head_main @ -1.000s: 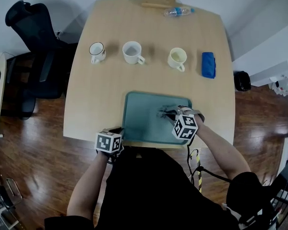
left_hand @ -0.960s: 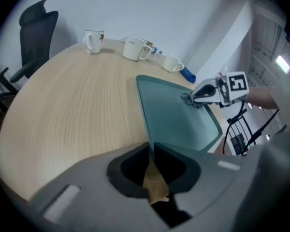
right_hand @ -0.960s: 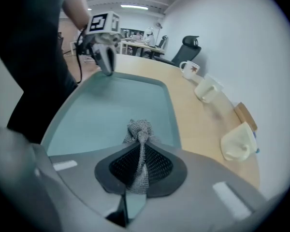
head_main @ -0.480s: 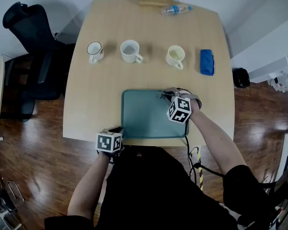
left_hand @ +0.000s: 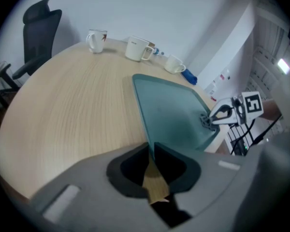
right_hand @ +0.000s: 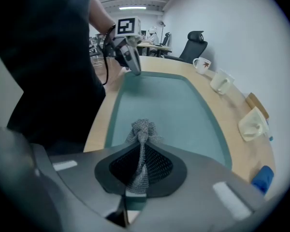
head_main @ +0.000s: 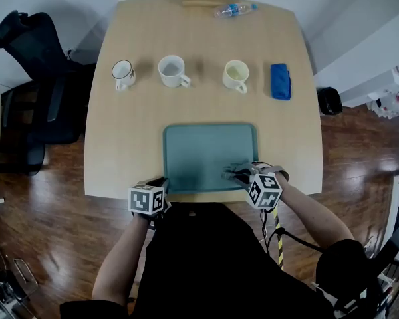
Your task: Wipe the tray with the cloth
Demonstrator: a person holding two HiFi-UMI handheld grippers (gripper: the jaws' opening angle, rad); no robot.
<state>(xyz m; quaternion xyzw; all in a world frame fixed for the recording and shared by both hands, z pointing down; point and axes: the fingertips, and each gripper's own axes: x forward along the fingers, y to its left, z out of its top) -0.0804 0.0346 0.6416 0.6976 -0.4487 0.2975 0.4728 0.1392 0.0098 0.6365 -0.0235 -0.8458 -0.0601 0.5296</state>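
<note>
1. Right gripper (head_main: 235,173) pinches a bunched grey mesh cloth (right_hand: 141,129) between nearly closed jaws. The wad hangs past the tips onto the teal tray (head_main: 206,148) at its near right corner.
2. Left gripper (head_main: 161,182) is clamped on the tray's near left rim, steadying it on the table (head_main: 123,138).
3. From the cloth, almost all of the tray's floor lies away from the person and toward the left. The tray's long axis runs left to right, so a stroke along the near edge would head for the left gripper, and a stroke across it for the far rim.
4. Right hand is the one placed to wipe; the left is taken up with holding.
5. Raised rims bound every stroke. The near rim sits close to the table's edge, so I judge there is little margin there. Beyond the far rim, bare wood lies before three mugs (head_main: 172,70) and a blue pad (head_main: 280,81), both well apart from the tray.
</note>
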